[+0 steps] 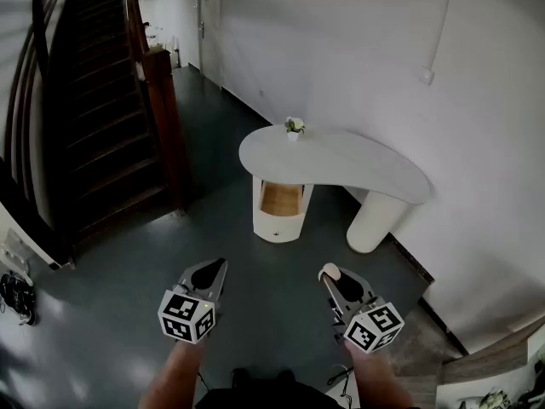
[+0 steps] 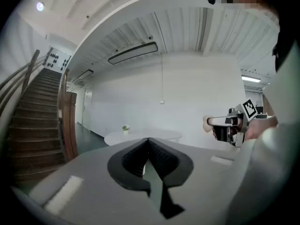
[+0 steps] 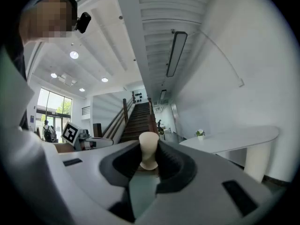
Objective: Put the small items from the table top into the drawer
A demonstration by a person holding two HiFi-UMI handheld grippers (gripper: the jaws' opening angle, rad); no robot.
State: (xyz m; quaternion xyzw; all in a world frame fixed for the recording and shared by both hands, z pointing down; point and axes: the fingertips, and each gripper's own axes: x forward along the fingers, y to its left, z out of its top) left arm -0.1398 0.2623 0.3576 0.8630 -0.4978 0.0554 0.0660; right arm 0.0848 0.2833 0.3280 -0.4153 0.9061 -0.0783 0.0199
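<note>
A white curved table [image 1: 341, 156] stands ahead by the wall, with a small potted plant [image 1: 295, 127] at its far end. Below the top, a drawer [image 1: 281, 198] with a wooden inside stands pulled out. My right gripper [image 1: 330, 273] is held level well short of the table, shut on a small cream mushroom-shaped piece [image 3: 149, 151] that sticks up between its pads. The left gripper view shows that piece [image 2: 207, 122] too. My left gripper [image 1: 220, 264] hovers beside it at the left, its jaws shut with nothing in them [image 2: 148, 139].
A dark wooden staircase [image 1: 94, 100] with a newel post [image 1: 166, 118] rises at the left. White wall runs along the right, with a door [image 1: 210, 24] at the back. Dark floor lies between me and the table. Some gear [image 1: 17, 296] lies on the floor at far left.
</note>
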